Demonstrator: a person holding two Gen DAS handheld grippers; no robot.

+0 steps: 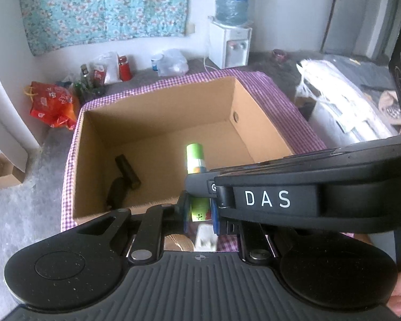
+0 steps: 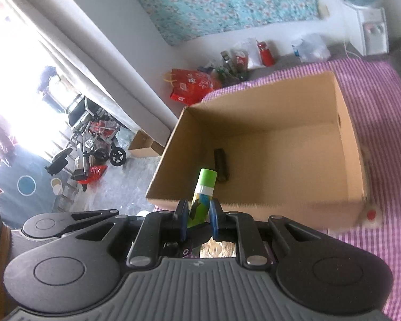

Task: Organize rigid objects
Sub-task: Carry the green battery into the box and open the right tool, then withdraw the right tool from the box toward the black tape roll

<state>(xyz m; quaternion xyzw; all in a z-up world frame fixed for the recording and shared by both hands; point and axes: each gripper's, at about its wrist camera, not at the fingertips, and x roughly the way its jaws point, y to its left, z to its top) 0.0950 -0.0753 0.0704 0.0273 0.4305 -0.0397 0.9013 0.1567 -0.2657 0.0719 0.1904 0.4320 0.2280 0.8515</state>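
Above the cardboard box's [image 2: 254, 101] near wall, the right tool [image 2: 199, 214] clamps a green glue stick [image 2: 204, 187] — left tool [image 1: 199, 214] looks closed around it too; a black cylinder [image 2: 221, 164] lies inside.

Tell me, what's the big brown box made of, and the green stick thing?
The box looks like plain cardboard: matte brown walls, with a rough, fuzzy cut rim at the near edge. The green tube seems to be smooth plastic, slightly glossy, with a printed label and a white band; the right hand-held gripper pinches it. It could be something else under the label.
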